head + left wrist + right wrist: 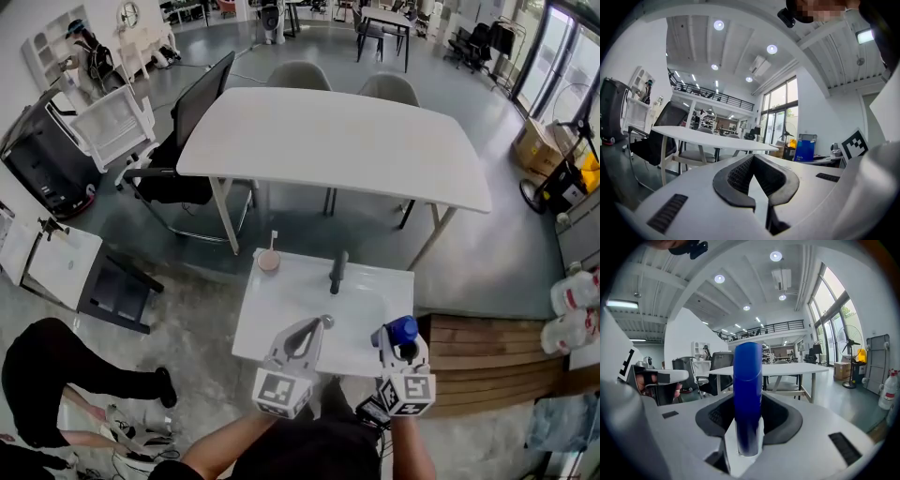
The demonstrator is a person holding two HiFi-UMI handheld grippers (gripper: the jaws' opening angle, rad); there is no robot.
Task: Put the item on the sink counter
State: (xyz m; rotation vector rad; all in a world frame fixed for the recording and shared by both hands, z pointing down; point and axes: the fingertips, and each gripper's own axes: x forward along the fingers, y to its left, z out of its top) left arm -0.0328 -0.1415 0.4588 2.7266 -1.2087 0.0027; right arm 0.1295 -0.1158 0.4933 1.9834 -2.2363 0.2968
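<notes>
Carrying step: the right hand-held gripper (400,345) pinches the upright bottle (747,380) over the sink worktop's (272,309) near corner, the left hand-held gripper (752,159) is pressed together and empty; next, lower and release.

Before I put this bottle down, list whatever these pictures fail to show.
- Bottle: lower end blurred, right gripper view; head view shows only its cap above the right gripper.
- Sink: near rim hidden behind the left gripper and right gripper, head view.
- Small object at the sink's far corner: too small to identify, head view.
</notes>
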